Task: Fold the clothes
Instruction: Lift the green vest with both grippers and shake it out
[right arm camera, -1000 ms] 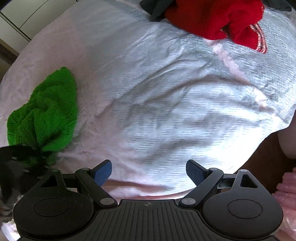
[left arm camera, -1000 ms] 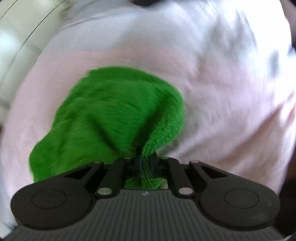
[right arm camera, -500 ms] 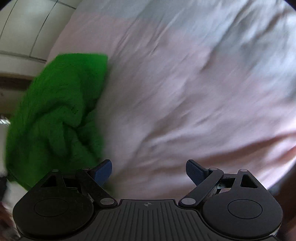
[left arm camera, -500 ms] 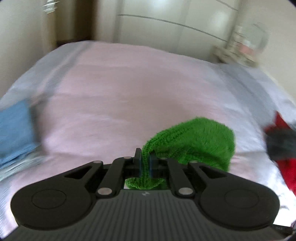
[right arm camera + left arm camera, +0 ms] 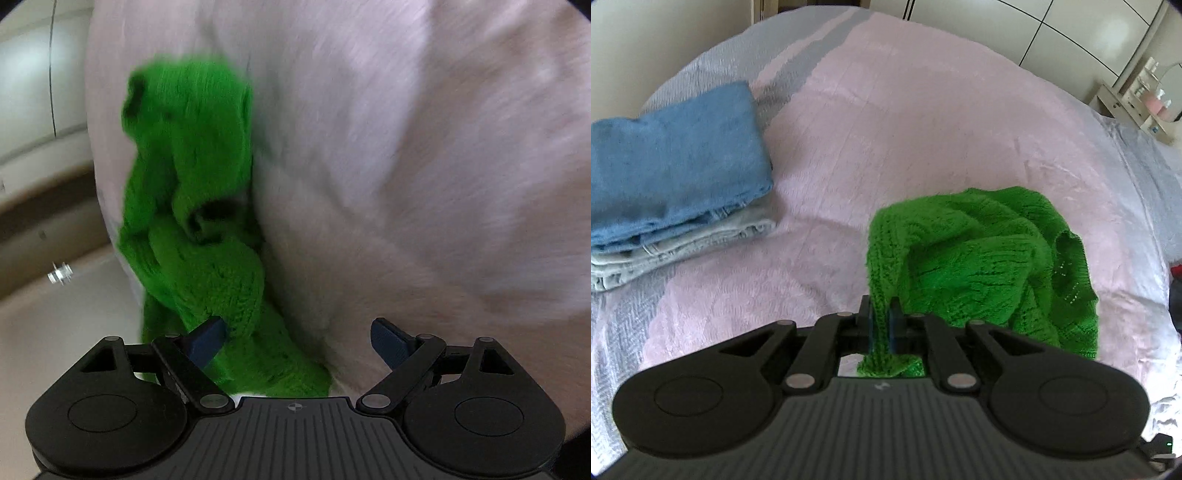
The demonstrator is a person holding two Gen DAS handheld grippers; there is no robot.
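Observation:
A bright green knitted sweater (image 5: 982, 258) lies crumpled on the pink bedspread (image 5: 905, 122). My left gripper (image 5: 881, 325) is shut on a strip of its edge, which runs between the two fingers and bunches up behind them. In the right wrist view the same green sweater (image 5: 192, 206) hangs in a blurred, twisted bundle at the left. My right gripper (image 5: 299, 336) is open, and its left fingertip (image 5: 207, 338) rests against the knit while the right one stands over bare bedspread.
A folded blue garment (image 5: 672, 158) sits on a folded pale denim one (image 5: 683, 251) at the left of the bed. A white dresser (image 5: 1137, 107) stands at the far right, wardrobe doors behind. A dark and red heap (image 5: 1174, 291) shows at the right edge.
My left gripper has swung round with the sweater, bringing the folded stack into view. My right gripper has closed in on the sweater, from across the bed to touching it.

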